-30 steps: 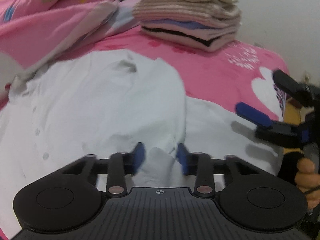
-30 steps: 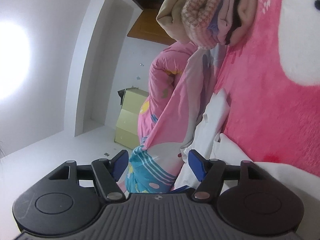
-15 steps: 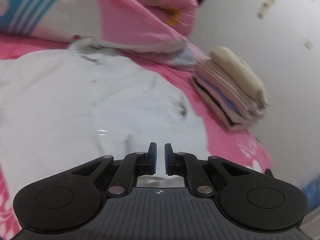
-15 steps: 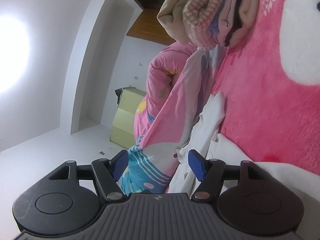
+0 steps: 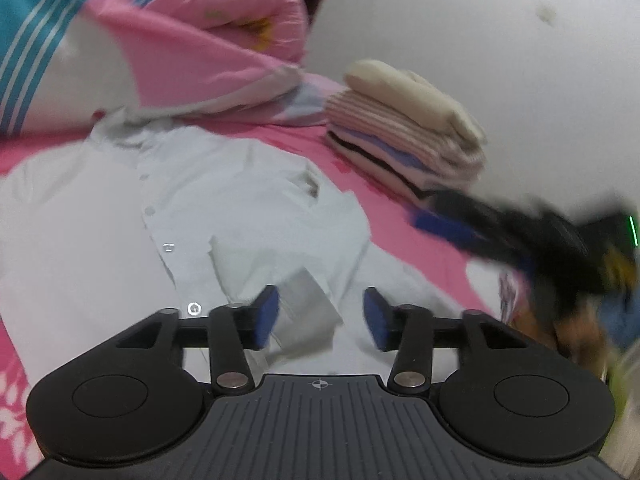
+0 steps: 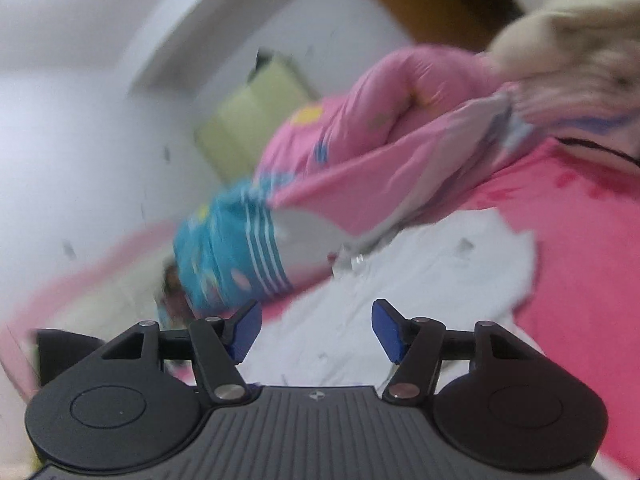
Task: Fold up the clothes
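While spread flat, white shirt (image 5: pixel 200 208) collar toward quilt (image 5: pixel 168 48).

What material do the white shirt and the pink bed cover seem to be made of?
White shirt: likely thin woven cotton or a blend, matte; it creases sharply and has small buttons. Pink bed cover: seemingly soft fleece or plush, matte with a fuzzy look, though blur leaves this uncertain.

Bed (image 5: pixel 384 200): pink cover with white print. Lying directly on it: white buttoned shirt (image 5: pixel 120 240), spread flat, one sleeve folded across the front; stack of folded clothes (image 5: pixel 404 128) beside the wall, apart from the shirt; bunched pink-and-teal quilt (image 5: pixel 160 40) overlapping the shirt's collar end.
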